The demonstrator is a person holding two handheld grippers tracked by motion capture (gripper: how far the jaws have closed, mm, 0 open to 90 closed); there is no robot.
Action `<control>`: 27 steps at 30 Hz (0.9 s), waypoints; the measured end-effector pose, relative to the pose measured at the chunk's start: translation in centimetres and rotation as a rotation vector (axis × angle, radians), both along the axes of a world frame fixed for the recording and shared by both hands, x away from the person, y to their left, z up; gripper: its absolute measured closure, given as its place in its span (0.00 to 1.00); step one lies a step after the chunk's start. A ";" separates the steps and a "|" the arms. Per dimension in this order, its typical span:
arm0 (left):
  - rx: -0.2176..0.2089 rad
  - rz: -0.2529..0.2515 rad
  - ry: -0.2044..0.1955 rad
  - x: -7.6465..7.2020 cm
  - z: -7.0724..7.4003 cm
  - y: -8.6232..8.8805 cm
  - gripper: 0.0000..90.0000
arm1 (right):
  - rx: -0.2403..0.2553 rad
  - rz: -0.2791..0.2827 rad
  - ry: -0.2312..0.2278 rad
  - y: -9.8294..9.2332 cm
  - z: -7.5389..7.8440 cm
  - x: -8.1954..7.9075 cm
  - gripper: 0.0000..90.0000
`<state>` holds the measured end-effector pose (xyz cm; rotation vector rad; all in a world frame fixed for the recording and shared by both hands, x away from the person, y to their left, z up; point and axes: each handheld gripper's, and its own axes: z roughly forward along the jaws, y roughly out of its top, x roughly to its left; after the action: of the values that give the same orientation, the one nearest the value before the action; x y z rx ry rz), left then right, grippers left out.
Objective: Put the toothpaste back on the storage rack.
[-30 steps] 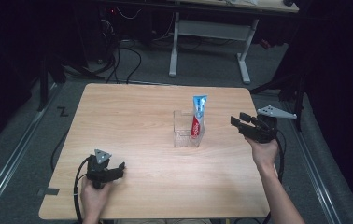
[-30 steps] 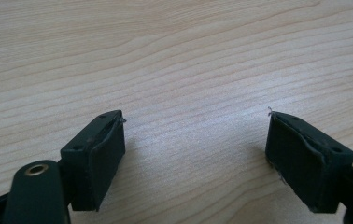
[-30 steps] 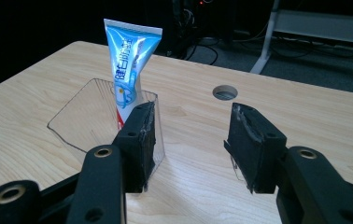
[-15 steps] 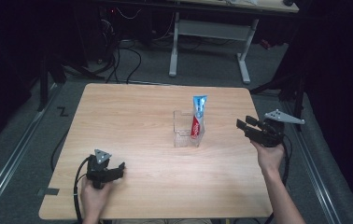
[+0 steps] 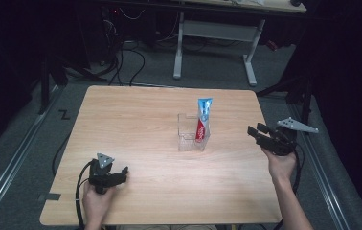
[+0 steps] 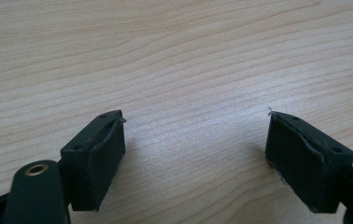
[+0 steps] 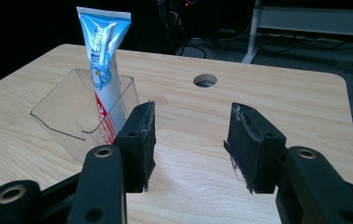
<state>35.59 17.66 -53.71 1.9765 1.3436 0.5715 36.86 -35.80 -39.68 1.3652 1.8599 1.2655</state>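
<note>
The toothpaste tube (image 5: 203, 120) stands upright, cap down, in the clear holder (image 5: 192, 135) mid-counter (image 5: 136, 120). The right gripper (image 5: 256, 130) hangs near the holder's right side, jaws partly apart with nothing between them; this looks like the approach or the retreat around the tube. The left gripper (image 5: 120, 172) rests wide and empty on the near left counter. A grasp would need the right gripper level with the tube

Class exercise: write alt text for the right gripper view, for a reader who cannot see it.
Two open black jaws of the right gripper rise from the bottom, with nothing between them, over a light wooden table. Beyond the left jaw, a blue, white and red toothpaste tube stands upright in a clear plastic holder. A round hole sits farther back in the tabletop.
</note>
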 end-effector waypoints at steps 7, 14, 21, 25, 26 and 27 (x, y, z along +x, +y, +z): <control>0.000 0.000 0.000 0.0 0.0 0.0 0.22 | 0.014 -0.014 0.004 -0.5 -0.6 -0.4 0.57; 0.000 0.000 0.000 0.0 0.0 0.0 0.22 | 0.036 -0.025 0.006 -1.2 -1.1 -0.8 0.57; 0.000 0.000 0.000 0.0 0.0 0.0 0.22 | 0.052 -0.029 0.009 -1.6 -1.6 -1.2 0.57; 0.000 0.000 0.000 0.0 0.0 0.0 0.22 | 0.061 -0.033 0.019 -1.7 -2.1 -1.3 0.58; 0.000 0.000 0.000 0.0 0.0 0.0 0.22 | 0.063 -0.033 0.022 -1.7 -2.3 -1.3 0.58; 0.000 0.000 0.000 0.0 0.0 0.0 0.22 | 0.064 -0.034 0.024 -1.7 -2.4 -1.4 0.58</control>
<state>35.59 17.66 -53.70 1.9767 1.3436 0.5719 35.48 -37.51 -42.09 1.4449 1.8192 1.3072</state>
